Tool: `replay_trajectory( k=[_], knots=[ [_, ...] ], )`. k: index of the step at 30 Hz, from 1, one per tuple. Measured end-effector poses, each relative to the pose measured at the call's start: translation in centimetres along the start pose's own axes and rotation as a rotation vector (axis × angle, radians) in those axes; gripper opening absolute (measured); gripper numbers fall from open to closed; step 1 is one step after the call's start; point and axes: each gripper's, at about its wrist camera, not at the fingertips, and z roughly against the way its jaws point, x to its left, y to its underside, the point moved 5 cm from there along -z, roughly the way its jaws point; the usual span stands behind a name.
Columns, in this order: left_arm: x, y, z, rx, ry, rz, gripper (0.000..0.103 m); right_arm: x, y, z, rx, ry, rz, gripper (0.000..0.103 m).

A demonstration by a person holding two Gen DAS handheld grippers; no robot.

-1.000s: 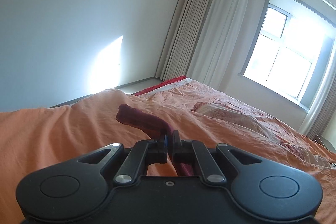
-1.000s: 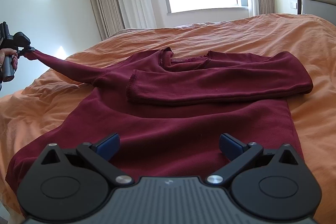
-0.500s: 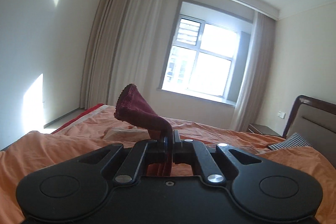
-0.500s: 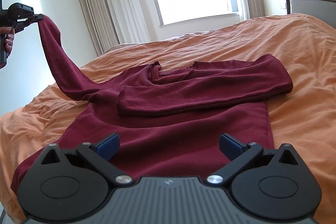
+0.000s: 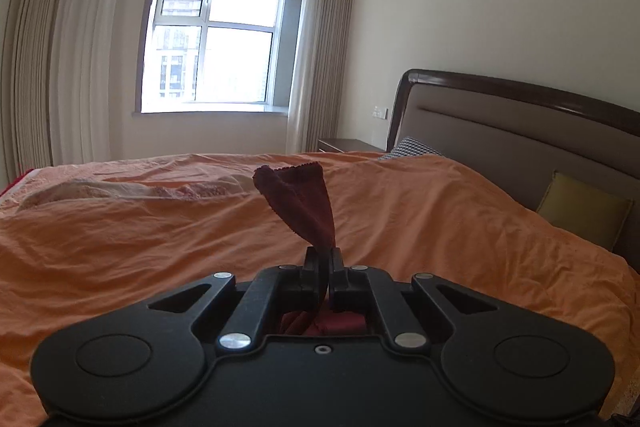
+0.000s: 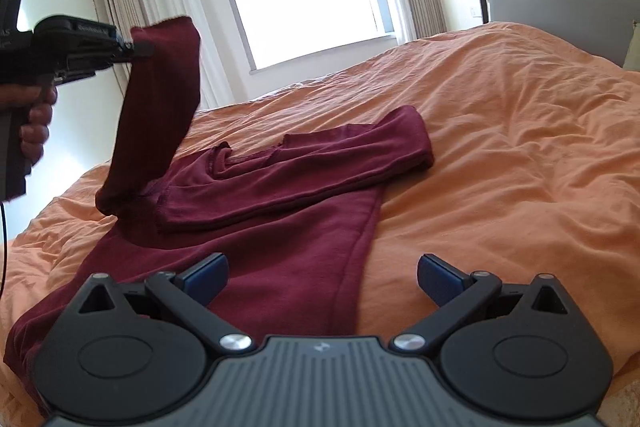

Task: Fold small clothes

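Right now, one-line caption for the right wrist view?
Left gripper lifts maroon sweater's sleeve above orange bedspread; right gripper open.

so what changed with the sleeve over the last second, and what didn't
The left gripper, still shut on the sleeve cuff, lifted the maroon sleeve off the orange bedspread and swung it up toward the sweater body. The other sleeve stayed folded across the chest; the right gripper stayed open and empty.

Sunlit bedroom window point(image 5: 212, 43), orange bed point(image 5: 440, 219)
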Motion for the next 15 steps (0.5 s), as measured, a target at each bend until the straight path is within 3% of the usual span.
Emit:
replay_trajectory(
  k=[5, 8, 13, 15],
  knots=[
    [-1.8, 7.1, -3.5, 0.134, 0.018, 0.027, 0.004, -2.1, 0.6, 1.1, 0.001, 0.033, -0.034, 0.103],
    [-2.9, 9.6, -4.6, 0.199, 0.039, 0.030, 0.006, -2.8, 0.8, 1.4, 0.000, 0.047, -0.048, 0.103],
    [-3.6, 10.3, -3.3, 0.251, 0.082, 0.052, 0.029, -3.2, 0.9, 1.5, -0.008, 0.056, -0.060, 0.103],
    [-3.5, 10.2, -2.4, 0.264, 0.086, 0.055, 0.048, -3.1, 0.9, 1.4, -0.009, 0.052, -0.063, 0.103]
  ],
)
